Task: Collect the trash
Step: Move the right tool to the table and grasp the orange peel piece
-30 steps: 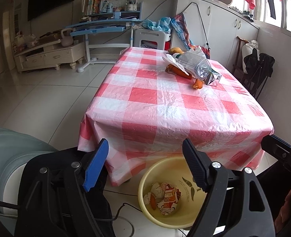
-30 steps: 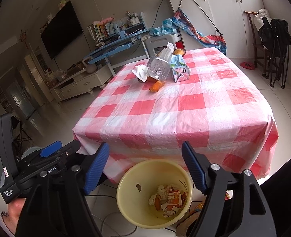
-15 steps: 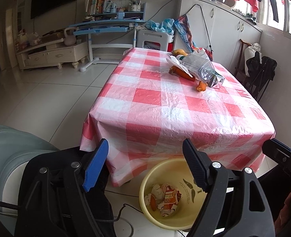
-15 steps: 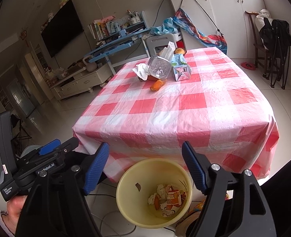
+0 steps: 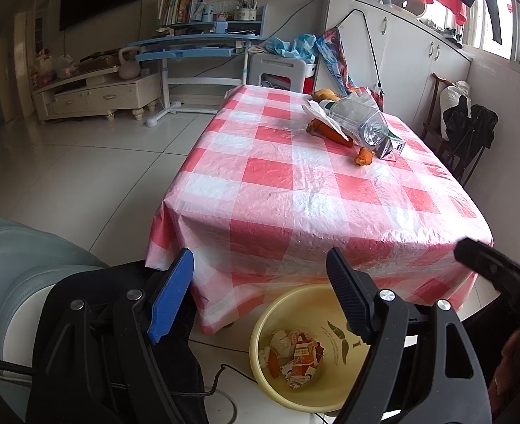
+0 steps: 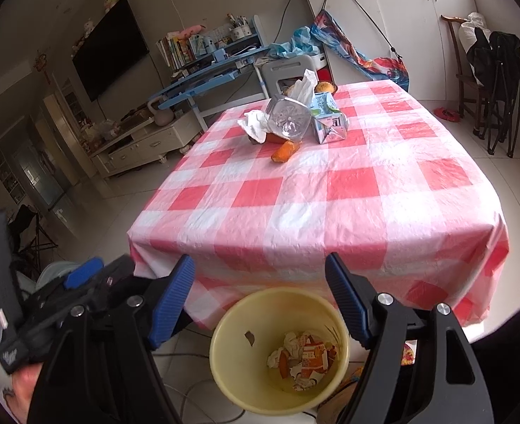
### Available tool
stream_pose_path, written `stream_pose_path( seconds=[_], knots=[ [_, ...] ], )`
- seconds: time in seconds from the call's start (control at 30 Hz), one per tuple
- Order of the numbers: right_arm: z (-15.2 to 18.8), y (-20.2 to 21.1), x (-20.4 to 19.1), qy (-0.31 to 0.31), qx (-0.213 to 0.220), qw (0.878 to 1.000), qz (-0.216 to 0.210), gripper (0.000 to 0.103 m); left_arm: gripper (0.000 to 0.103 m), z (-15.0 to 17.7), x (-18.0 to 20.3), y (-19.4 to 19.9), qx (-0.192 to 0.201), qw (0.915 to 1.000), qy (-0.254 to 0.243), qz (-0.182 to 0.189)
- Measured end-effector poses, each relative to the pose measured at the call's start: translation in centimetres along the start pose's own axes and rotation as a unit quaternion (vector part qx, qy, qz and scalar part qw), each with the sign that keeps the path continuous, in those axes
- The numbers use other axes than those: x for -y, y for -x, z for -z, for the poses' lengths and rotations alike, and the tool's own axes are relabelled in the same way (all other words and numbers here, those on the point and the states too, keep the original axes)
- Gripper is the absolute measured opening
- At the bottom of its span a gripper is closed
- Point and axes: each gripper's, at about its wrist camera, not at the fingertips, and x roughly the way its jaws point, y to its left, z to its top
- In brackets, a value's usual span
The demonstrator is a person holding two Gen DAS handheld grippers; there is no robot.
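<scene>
Trash clusters far on checked worktop; 1 yellow bin near, below edge. Both tongs, left & right, spread, empty.

A checked tablecloth bears a plastic bottle, carton, tissue, perhaps carrot pieces.

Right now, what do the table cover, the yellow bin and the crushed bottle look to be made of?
Table cover: thin plastic sheet, likely; red-white check, glossy, crinkled with glare patches.
Yellow bin: moulded plastic, apparently; smooth, matte walls, a printed motif inside.
Crushed bottle: clear plastic; see-through, dented, moulded ribbed base facing the right wrist camera.
</scene>
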Motion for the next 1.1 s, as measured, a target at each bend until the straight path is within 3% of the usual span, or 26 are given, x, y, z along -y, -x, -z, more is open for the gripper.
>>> stream_pose_path(
  seconds=[0.23,0.43,0.67,0.73,0.87,0.9,1.1],
  knots=[
    [-4.1,-5.5,-0.9,0.019,-0.012,1.0,0.016,0.073,0.074,0.0,-0.4,-0.3,-0.002,0.9999,0.01,-0.003],
    [-7.8,-10.5,-0.7,0.007,-0.031,0.999,0.038,0.067,0.074,-0.2,-1.4,-0.9,-0.009,0.9995,0.029,-0.007],
    [-9.3,-14.7,0.3,0.001,-0.064,0.996,0.07,0.055,0.074,-1.2,-2.6,-1.7,-0.012,0.9983,0.056,0.005],
    [-9.5,-15.0,0.3,0.01,-0.063,0.995,0.076,0.053,0.074,-1.7,-2.8,-1.9,-0.011,0.9982,0.058,0.012],
    [-9.7,-15.0,0.1,0.032,-0.072,0.994,0.077,0.036,0.075,-3.8,-2.7,-3.1,-0.01,0.9969,0.071,0.033],
    [-9.7,-15.0,0.1,0.039,-0.076,0.994,0.075,0.028,0.075,-4.4,-2.5,-3.5,-0.008,0.9967,0.072,0.036],
    [-9.0,-13.2,1.2,0.061,-0.112,0.991,0.048,0.024,0.075,-10.1,-0.4,-8.0,-0.011,0.9907,0.111,0.079]
  ],
)
